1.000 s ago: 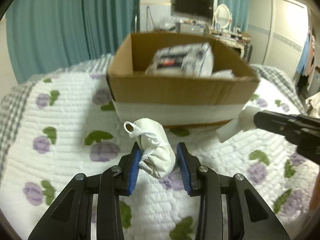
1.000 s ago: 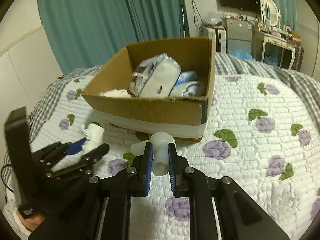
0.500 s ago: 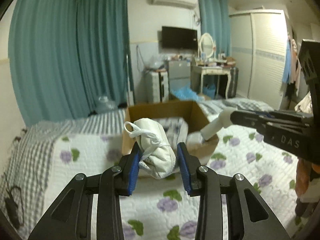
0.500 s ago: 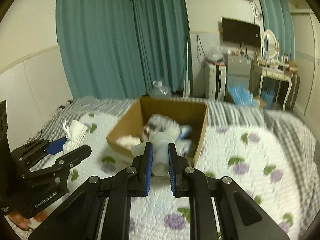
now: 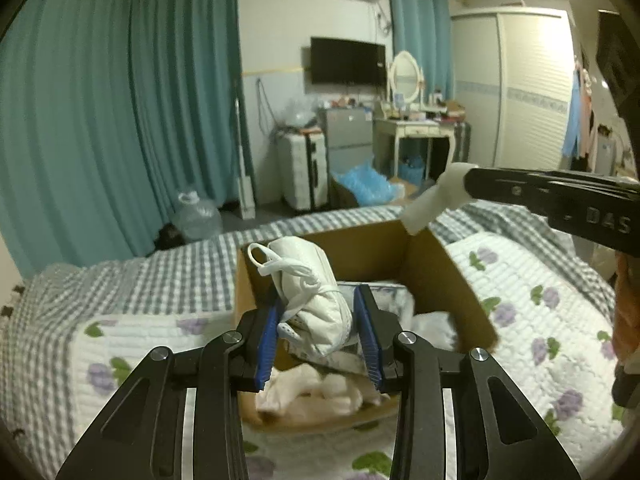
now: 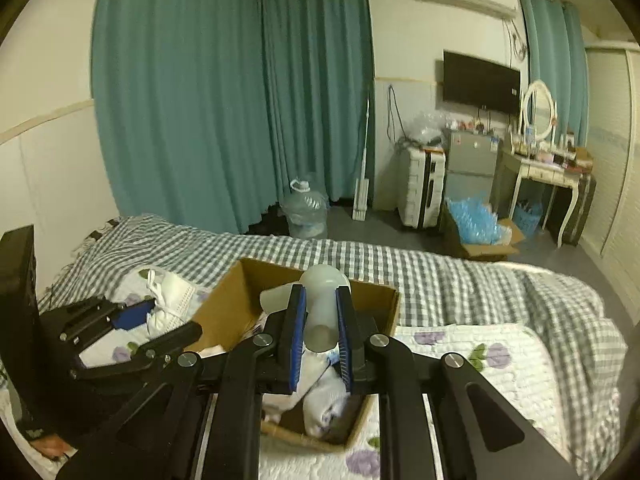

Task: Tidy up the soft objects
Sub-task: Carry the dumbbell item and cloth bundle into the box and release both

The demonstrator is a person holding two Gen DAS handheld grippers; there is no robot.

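Observation:
My left gripper [image 5: 318,334] is shut on a white pack of face masks [image 5: 310,300] with loose ear loops, held above the open cardboard box [image 5: 448,264] on the bed. My right gripper [image 6: 319,338] is shut on a pale, soft, T-shaped white object [image 6: 322,304], also held over the box [image 6: 236,284]. In the left wrist view that object [image 5: 434,200] and the right gripper's arm come in from the right above the box's far corner. The box holds white soft packs and cloth [image 5: 320,390]. The left gripper and mask pack [image 6: 168,308] show at left in the right wrist view.
The box sits on a white quilt with purple flowers [image 5: 520,308] over a grey checked blanket [image 6: 460,280]. Beyond the bed are teal curtains [image 5: 120,120], a water jug [image 6: 306,210], a suitcase, a small fridge, a dressing table [image 6: 548,176] and a wardrobe.
Both grippers have risen from the quilt in front of the box and moved forward over its opening, each keeping hold of its object.

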